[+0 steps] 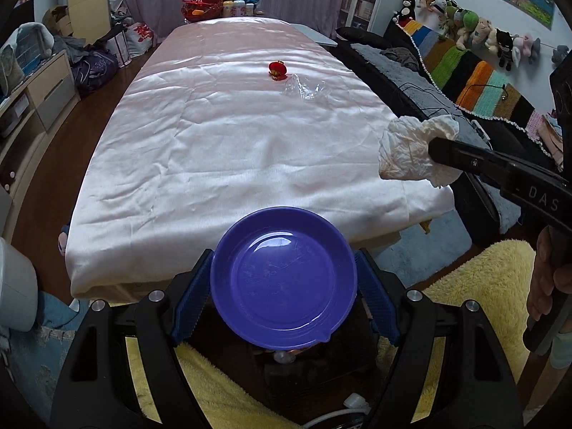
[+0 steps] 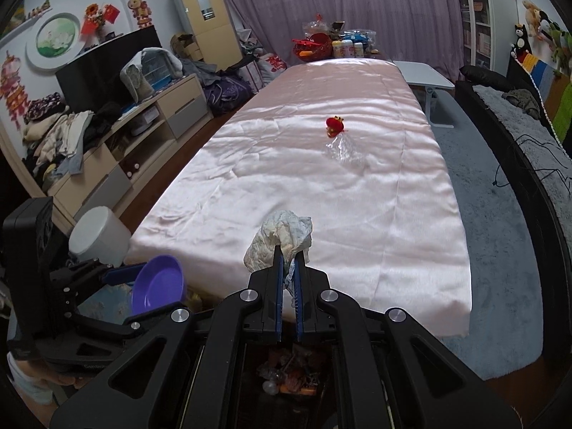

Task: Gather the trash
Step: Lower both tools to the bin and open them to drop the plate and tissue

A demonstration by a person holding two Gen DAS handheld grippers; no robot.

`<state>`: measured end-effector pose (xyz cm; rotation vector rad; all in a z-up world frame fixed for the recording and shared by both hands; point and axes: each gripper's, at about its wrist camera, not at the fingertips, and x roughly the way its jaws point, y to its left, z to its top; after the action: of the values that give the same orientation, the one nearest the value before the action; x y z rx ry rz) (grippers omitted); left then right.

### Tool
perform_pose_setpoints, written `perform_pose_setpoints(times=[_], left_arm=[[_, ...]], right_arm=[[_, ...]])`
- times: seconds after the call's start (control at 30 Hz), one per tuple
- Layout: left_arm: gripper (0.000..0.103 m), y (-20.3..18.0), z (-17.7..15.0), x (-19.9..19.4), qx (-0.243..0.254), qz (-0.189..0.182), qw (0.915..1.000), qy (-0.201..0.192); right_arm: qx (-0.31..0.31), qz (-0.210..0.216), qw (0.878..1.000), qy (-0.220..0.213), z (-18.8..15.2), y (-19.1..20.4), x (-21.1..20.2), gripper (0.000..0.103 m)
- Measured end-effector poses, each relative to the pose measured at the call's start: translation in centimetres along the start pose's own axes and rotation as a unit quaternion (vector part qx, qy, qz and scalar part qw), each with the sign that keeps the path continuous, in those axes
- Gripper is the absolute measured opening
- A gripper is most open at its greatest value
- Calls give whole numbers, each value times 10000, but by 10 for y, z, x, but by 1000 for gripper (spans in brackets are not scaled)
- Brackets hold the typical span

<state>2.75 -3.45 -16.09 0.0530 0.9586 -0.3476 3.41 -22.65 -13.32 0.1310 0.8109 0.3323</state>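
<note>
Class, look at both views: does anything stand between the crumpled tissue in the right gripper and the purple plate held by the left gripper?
Nothing visible does. The tissue hangs clear of the plate, with only open space above the cloth-covered table between them.

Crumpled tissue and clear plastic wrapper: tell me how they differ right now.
The crumpled tissue is opaque white; the clear plastic wrapper is see-through. The tissue is pinched in the right gripper above the near end of the table; the wrapper lies flat on the pink cloth beside a red ornament. Both are crinkled scraps.
</note>
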Motion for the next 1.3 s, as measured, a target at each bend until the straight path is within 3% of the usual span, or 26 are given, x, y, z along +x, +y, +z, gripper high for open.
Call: perform_pose_setpoints(times=[0.2, 0.33, 0.77, 1.2, 1.3], left_arm=[[74, 0, -30, 4, -15, -39, 9998, 183], [74, 0, -49, 13, -30, -259, 9991, 327], [74, -4, -94, 56, -80, -450, 9943, 963], [74, 9, -105, 84, -265, -429, 9914, 1211], [80, 10, -107, 89, -272, -445, 9904, 1279]], right_arm=[[64, -12, 9996, 281, -37, 8, 3, 7], [142, -55, 9987, 492, -60, 10, 10, 7], [166, -92, 9908, 1340, -119, 15, 54, 7], [457, -83, 9838, 1731, -125, 13, 84, 10], [538, -95, 9829, 1758, -124, 9, 89, 11]])
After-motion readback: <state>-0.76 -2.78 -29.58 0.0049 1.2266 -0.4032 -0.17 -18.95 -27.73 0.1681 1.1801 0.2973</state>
